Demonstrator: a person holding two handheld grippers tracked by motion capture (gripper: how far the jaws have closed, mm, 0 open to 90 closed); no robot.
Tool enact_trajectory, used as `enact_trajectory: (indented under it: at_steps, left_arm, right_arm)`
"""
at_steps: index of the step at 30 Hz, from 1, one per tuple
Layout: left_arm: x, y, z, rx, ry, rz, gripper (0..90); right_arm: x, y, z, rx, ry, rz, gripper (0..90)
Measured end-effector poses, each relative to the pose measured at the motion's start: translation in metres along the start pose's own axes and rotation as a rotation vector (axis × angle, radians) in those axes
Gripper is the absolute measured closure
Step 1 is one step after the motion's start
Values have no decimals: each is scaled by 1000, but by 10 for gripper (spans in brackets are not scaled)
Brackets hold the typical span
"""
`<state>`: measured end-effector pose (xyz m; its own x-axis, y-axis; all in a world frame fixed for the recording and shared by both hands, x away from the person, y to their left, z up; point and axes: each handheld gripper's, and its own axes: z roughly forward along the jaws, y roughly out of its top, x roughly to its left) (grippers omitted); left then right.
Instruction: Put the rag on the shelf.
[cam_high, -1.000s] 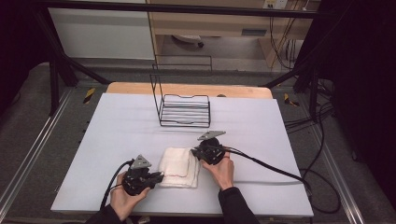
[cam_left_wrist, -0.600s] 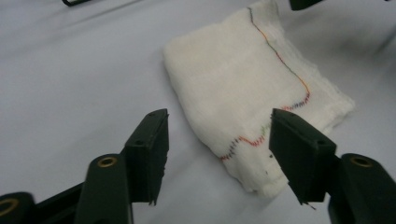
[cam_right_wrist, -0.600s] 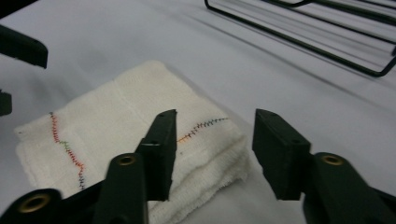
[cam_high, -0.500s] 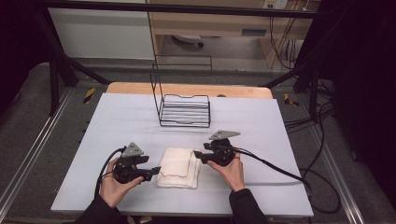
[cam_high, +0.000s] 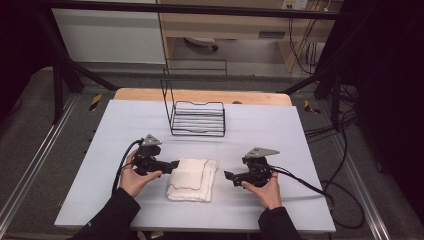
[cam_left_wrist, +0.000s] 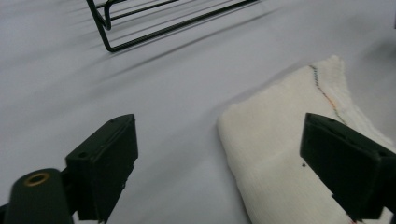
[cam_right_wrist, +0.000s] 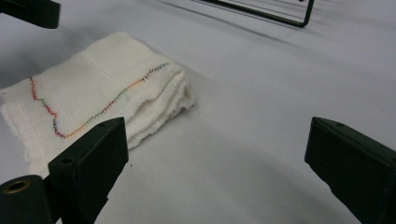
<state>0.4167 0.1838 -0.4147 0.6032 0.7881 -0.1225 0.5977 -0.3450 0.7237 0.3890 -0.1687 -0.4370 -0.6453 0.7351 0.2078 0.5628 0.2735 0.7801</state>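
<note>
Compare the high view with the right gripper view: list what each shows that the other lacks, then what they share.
High view alone: both hands, the left gripper and right gripper flanking the cloth, the wooden table edge, floor cables.

Right gripper view alone: the multicoloured zigzag stitching and layered folded edge up close, seen between its own open black jaws.

Both: the folded cream cloth, black wire rack, pale grey tabletop.

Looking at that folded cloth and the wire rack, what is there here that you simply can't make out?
- Folded cloth: its near end is cut off by the bottom edge in the left gripper view, partly behind a black jaw.
- How many layers the cloth has: the folds in the right gripper view are too fine to count.
- Wire rack: cut off by the top edge in both gripper views and blurred.
</note>
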Motion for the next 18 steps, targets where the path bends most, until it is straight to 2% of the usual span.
enact_trajectory:
  at_steps: [2, 5, 8, 9, 10, 13, 17, 18]
  left_arm:
    - [1, 0, 6, -2, 5, 4, 195]
    - [-1, 0, 16, 11, -2, -1, 220]
    - [-5, -1, 24, 36, 18, 36, 263]
    - [-5, -1, 26, 41, 17, 36, 309]
    - [-5, -1, 28, 41, 15, 33, 309]
    - [-4, -2, 35, 50, 20, 37, 393]
    - [-3, -2, 36, 49, 5, 13, 475]
    - [-3, -2, 36, 48, 2, 12, 528]
  right_arm:
    - [-3, -5, -3, -9, -5, 5, 55]
    - [-3, -6, -3, -6, -9, 6, 49]
    - [-3, -6, -3, -10, -8, 12, 48]
    - [-2, -6, -3, -12, -6, 13, 50]
    - [-2, -6, -3, -12, -6, 13, 50]
    - [-2, -7, -3, -9, -6, 5, 52]
    - [-2, -6, -3, -14, -6, 8, 52]
    - [-3, -6, -3, -15, -6, 8, 54]
